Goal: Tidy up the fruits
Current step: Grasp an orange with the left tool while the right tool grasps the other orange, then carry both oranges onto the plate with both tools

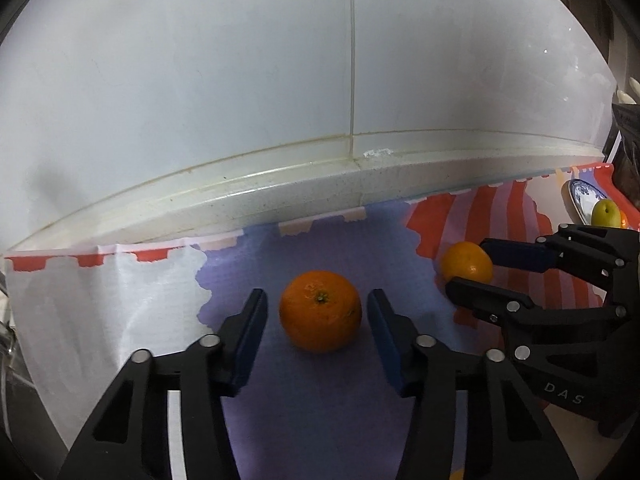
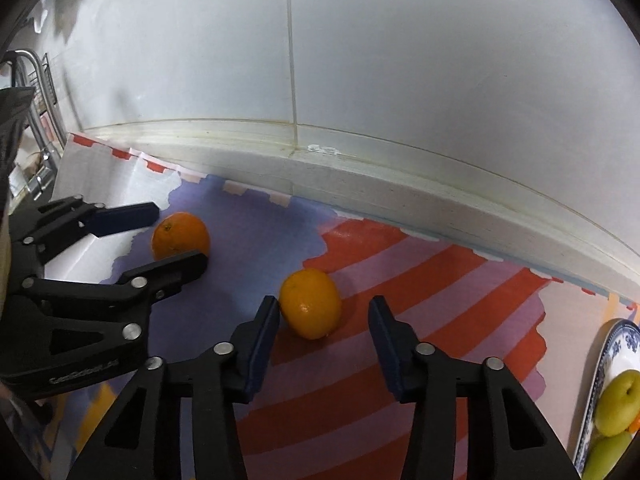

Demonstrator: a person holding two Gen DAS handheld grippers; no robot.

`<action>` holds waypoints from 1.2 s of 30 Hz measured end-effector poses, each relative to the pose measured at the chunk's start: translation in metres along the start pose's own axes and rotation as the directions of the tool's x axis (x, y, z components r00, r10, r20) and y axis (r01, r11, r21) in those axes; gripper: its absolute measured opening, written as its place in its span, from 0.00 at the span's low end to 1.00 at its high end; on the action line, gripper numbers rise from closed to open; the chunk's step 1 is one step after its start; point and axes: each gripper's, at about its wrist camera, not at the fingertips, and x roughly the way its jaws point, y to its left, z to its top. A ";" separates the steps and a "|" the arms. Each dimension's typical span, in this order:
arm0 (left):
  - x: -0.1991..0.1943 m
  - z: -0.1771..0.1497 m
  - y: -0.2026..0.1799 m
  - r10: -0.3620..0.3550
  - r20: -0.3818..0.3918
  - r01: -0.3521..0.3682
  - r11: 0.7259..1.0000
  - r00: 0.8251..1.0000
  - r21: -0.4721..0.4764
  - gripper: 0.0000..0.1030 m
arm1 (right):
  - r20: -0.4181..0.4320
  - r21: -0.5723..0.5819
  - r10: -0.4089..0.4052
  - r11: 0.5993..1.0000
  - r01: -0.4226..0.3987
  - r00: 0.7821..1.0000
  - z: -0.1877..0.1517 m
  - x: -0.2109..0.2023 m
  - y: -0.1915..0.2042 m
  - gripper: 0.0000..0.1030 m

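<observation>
Two oranges lie on a patterned mat. My left gripper (image 1: 317,305) is open with its jaws on either side of the darker orange (image 1: 320,310), not touching it; that orange shows in the right wrist view (image 2: 180,235) between the left gripper (image 2: 180,234). My right gripper (image 2: 324,312) is open around the lighter orange (image 2: 310,303), which sits close to its left finger; the lighter orange also shows in the left wrist view (image 1: 466,262) between the right gripper (image 1: 466,262). A blue-and-white plate (image 2: 608,350) at the right holds green apples (image 2: 618,402).
The mat (image 1: 320,400) lies against a pale counter ledge (image 1: 280,188) under a white tiled wall (image 1: 240,80). The plate (image 1: 580,196) with a green apple (image 1: 606,213) shows at the far right. A metal faucet and rack (image 2: 40,80) stand at the left.
</observation>
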 end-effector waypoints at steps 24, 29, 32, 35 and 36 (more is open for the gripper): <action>-0.076 0.002 -0.017 -0.004 0.097 0.006 1.000 0.995 -0.021 0.40 | 0.117 0.030 -0.005 1.000 0.002 0.993 -0.006 -0.073 0.004 0.32; -0.101 0.001 -0.035 -0.018 0.134 0.021 1.000 0.991 -0.023 0.40 | 0.163 0.050 -0.012 0.999 0.004 0.987 -0.011 -0.105 0.006 0.32; -0.117 -0.001 -0.041 -0.020 0.157 0.023 1.000 0.987 -0.018 0.40 | 0.186 0.060 -0.018 0.998 0.007 0.982 -0.015 -0.123 0.008 0.32; -0.136 -0.006 -0.047 -0.026 0.183 0.029 0.999 0.983 -0.015 0.40 | 0.204 0.070 -0.030 0.997 0.016 0.978 -0.019 -0.137 0.010 0.32; -0.143 -0.008 -0.048 -0.029 0.193 0.033 0.999 0.981 -0.017 0.40 | 0.211 0.073 -0.035 0.997 0.020 0.977 -0.021 -0.143 0.010 0.32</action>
